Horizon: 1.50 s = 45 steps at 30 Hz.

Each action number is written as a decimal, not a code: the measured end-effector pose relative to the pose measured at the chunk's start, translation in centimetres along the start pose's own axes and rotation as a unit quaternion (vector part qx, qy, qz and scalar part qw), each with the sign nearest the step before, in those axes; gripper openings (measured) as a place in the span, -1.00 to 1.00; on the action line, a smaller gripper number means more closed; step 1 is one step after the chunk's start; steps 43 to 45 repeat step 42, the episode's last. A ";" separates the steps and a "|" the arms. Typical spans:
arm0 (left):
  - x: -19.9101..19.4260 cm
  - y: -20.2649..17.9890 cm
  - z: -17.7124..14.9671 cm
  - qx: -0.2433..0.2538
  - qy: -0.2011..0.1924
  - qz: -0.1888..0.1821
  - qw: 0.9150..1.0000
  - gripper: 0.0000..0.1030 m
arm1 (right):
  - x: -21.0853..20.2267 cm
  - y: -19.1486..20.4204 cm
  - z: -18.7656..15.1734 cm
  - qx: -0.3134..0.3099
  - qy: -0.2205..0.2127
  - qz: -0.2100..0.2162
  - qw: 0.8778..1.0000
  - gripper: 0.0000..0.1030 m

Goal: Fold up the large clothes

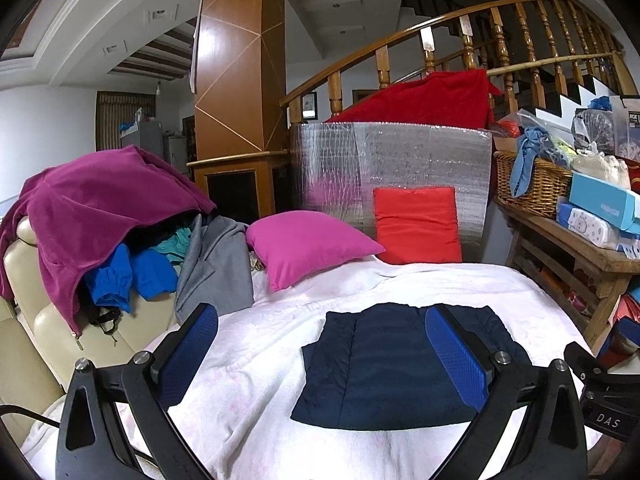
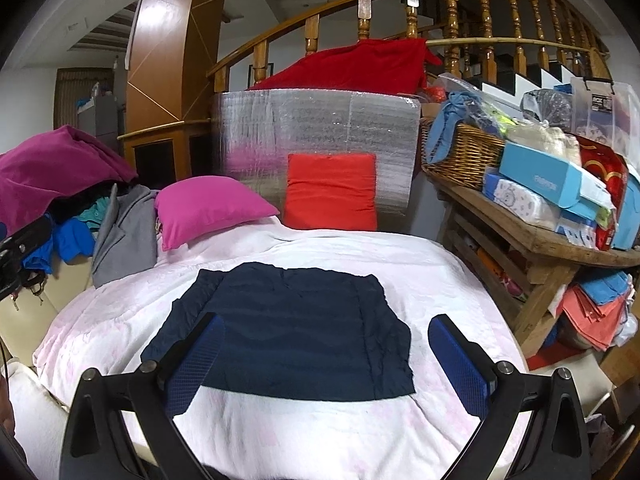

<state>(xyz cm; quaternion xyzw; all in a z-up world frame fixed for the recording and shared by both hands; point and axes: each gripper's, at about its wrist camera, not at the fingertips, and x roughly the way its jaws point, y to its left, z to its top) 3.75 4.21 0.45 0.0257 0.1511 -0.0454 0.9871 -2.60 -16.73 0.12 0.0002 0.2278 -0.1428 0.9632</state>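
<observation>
On the white blanket point(image 2: 440, 280) of the bed, flat and squared up in the middle, a dark blue garment point(image 2: 288, 332), folded small, likely for stacking; above its near edge, left tool point(image 1: 320, 360) and right tool point(image 2: 326, 364), both spread wide, gripping nothing.

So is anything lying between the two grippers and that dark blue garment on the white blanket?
Nothing visible. The navy garment lies flat on the white blanket, directly ahead of the open left gripper and open right gripper. The pink pillow and clothes pile sit well off to the side.
</observation>
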 end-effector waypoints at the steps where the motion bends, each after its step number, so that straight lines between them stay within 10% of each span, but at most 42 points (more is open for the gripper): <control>1: 0.5 -0.1 0.0 0.001 0.004 -0.001 1.000 1.00 | 0.5 0.1 0.1 0.000 0.002 0.001 1.000 1.00; 45: 7.4 1.1 -0.5 -0.016 0.042 -0.013 0.999 1.00 | 7.2 2.6 -0.1 -0.005 0.035 0.004 0.999 1.00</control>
